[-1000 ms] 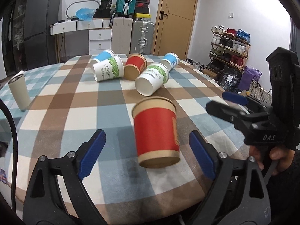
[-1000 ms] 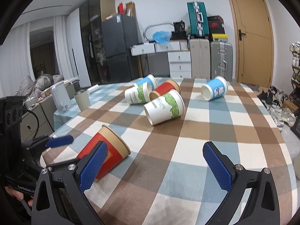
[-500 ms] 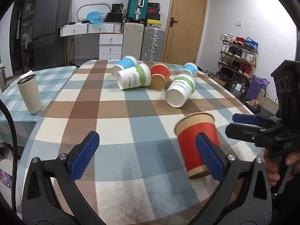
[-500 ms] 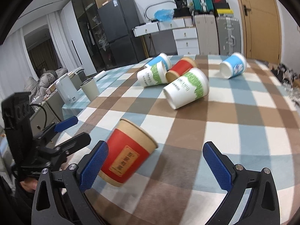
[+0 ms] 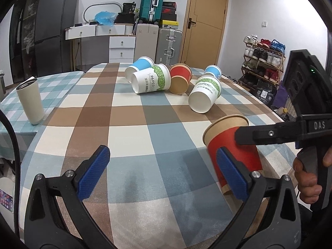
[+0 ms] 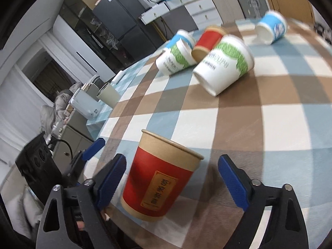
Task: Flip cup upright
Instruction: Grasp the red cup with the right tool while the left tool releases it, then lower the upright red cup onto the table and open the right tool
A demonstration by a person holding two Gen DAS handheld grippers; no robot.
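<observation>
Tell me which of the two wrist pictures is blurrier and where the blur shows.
The right wrist view is blurrier: the far blue cup and green-print cups smear, the scene sits tilted, and even the red cup label is soft. The left wrist view is crisp, the green-print cup lettering readable. Both bend straight lines at the edges, fisheye style.

Checked tablecloth (image 5: 128, 137) with toppled paper cups, cluttered room behind
Beige tumbler (image 5: 30, 100) upright at nine o'clock; suitcases (image 5: 151, 16) and wooden door (image 5: 204, 23) at twelve; shoe rack (image 5: 262, 60) at two
</observation>
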